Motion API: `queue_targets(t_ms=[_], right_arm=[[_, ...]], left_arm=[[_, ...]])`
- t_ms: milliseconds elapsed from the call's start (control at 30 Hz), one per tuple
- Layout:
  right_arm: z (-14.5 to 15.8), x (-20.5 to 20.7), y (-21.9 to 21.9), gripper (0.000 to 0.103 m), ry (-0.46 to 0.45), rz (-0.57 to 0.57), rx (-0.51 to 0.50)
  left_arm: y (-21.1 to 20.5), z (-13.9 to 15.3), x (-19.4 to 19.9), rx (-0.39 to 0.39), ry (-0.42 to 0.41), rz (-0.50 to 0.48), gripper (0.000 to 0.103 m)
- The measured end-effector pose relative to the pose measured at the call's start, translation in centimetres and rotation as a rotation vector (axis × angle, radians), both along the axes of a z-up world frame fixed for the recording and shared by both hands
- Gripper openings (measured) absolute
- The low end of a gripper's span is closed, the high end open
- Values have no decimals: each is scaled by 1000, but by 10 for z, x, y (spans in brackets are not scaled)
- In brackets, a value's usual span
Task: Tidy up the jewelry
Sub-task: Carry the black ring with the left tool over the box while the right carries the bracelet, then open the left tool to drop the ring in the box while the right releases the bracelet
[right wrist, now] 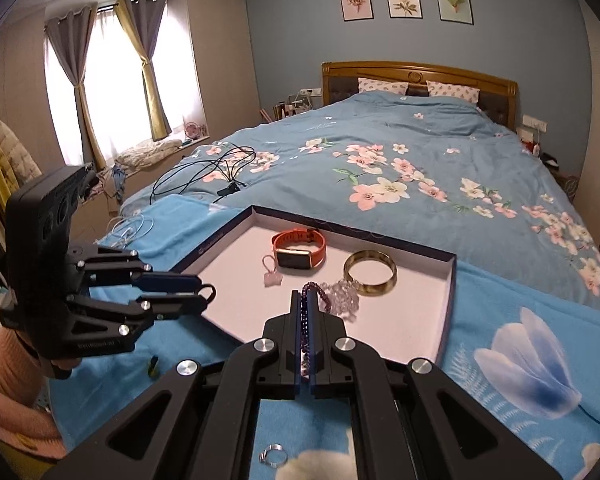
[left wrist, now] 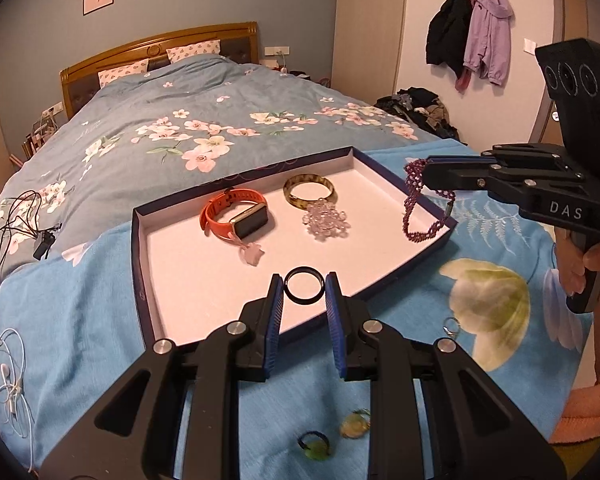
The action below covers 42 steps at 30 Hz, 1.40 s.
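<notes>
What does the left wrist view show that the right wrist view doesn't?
Left wrist only: two green rings on the blanket and the purple bracelet dangling from the right hand-held gripper. Right wrist only: the window curtains. Both: the tray, orange watch, amber bangle and the black ring in the left hand-held gripper.

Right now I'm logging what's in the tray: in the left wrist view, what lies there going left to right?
Orange watch → pink charm → amber bangle → purple bead bracelet, hanging from the right gripper.
</notes>
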State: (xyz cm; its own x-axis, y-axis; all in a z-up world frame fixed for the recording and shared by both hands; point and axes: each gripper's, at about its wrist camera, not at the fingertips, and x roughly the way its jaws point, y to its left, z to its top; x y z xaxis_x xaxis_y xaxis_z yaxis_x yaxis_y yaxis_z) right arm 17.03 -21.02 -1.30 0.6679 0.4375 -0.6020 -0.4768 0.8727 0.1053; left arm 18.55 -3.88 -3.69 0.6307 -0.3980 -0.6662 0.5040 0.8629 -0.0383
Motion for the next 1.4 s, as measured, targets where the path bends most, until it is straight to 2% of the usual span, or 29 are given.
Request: queue_targets(t_ms=[700, 1133, 1400], right_arm=[[-27, 60, 24, 1, 116, 42, 70], [-48, 75, 18, 1, 168, 24, 43], [-52, 80, 14, 2, 168, 7, -7]], left_arm=[[-14, -25, 59, 47, 80, 25, 22], [-16, -44, 82, 56, 136, 50, 22], [-17, -51, 92, 55, 159, 59, 22]])
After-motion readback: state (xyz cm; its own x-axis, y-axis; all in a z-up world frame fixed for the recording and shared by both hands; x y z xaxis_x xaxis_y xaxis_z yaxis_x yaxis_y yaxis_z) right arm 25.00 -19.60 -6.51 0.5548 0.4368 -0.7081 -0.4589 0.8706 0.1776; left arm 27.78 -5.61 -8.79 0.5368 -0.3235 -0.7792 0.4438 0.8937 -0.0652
